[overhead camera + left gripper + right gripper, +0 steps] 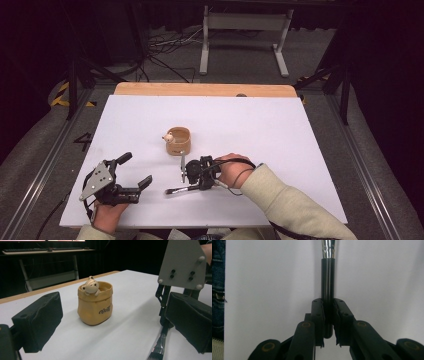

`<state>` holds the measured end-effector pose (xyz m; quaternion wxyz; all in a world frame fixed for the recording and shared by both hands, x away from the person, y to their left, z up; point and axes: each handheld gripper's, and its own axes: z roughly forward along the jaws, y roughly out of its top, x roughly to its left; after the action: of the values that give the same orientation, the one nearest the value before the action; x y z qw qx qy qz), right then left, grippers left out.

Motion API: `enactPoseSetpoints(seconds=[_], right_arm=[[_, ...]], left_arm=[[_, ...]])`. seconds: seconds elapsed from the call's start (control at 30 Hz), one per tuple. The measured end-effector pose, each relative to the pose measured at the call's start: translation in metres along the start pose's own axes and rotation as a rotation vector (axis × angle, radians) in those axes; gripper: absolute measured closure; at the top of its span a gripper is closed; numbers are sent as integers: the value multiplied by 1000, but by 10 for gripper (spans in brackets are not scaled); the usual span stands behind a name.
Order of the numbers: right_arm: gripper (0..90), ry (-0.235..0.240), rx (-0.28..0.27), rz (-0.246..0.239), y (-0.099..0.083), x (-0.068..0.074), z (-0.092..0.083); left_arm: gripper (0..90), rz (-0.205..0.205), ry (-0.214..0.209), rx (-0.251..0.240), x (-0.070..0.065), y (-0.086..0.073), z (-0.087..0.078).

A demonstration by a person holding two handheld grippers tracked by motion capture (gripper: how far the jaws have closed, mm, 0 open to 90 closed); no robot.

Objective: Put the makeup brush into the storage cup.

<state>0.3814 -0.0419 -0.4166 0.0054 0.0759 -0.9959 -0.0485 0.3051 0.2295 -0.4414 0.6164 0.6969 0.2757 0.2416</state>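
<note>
A black-handled brush (182, 189) with a silver ferrule lies flat on the white table top, bristles pointing left. My right gripper (198, 184) is shut on its handle. In the right gripper view the pads (318, 312) clamp the handle (327, 277) near its end. My left gripper (136, 170) rests at the front left with its jaws wide apart and nothing between them. Past its two black pads (40, 320) in the left gripper view stands a tan sack-shaped cup (95, 303) with a small bear figure (90, 286) on its rim. The cup (178, 141) stands just behind the right gripper.
The white sheet (270, 130) covers a wooden table whose far edge (200, 89) shows. In the left gripper view the brush bristles (156, 353) lie below the right gripper's grey plate (181, 262). A metal frame (245, 30) and cables sit on the floor beyond.
</note>
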Motion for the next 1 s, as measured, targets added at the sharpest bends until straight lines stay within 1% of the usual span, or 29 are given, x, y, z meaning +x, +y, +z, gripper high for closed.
enactPoseSetpoints(seconds=[0.17, 0.23, 0.3, 0.33, 0.47, 0.5, 0.53, 0.6, 0.7, 0.8, 0.83, 0.9, 0.93, 1.0], right_arm=[[797, -24, -54, 10, -8, 3, -14], [797, -35, -76, 24, -12, 5, -22], [797, -48, -103, 22, -15, 6, -28], [797, -50, -119, 33, -17, 8, -31], [797, -70, -232, 49, -32, 11, -42], [797, -70, -232, 49, -32, 11, -42], [797, -77, -261, 53, -37, 11, -45], [797, -94, -296, 63, -43, 14, -48], [797, -114, -349, 74, -52, 18, -53], [797, -139, -415, 90, -60, 22, -58], [797, -156, -444, 93, -64, 23, -59], [797, -175, -492, 106, -69, 26, -61], [797, -183, -504, 112, -72, 27, -61], [797, -203, -546, 129, -77, 28, -62]], left_arm=[[19, -1, 5, -3, 1, 1, -1], [14, 5, 14, 5, 2, 2, -1], [9, 11, 14, 3, 2, 3, -1], [8, 16, 18, 5, 1, 3, -1], [6, 24, 14, 0, 2, 4, 0], [6, 15, 10, 3, 3, 5, 0], [5, 12, 8, 2, 3, 6, 1], [5, 6, 5, -7, 2, 9, 1], [4, 13, -4, -20, -1, 15, 1], [4, 16, -16, -25, -2, 18, 3], [4, 11, -19, -26, -2, 19, 3], [4, 1, -27, -33, -2, 20, 5], [3, -6, -27, -36, -2, 21, 5], [3, -10, -30, -42, -2, 23, 6]])
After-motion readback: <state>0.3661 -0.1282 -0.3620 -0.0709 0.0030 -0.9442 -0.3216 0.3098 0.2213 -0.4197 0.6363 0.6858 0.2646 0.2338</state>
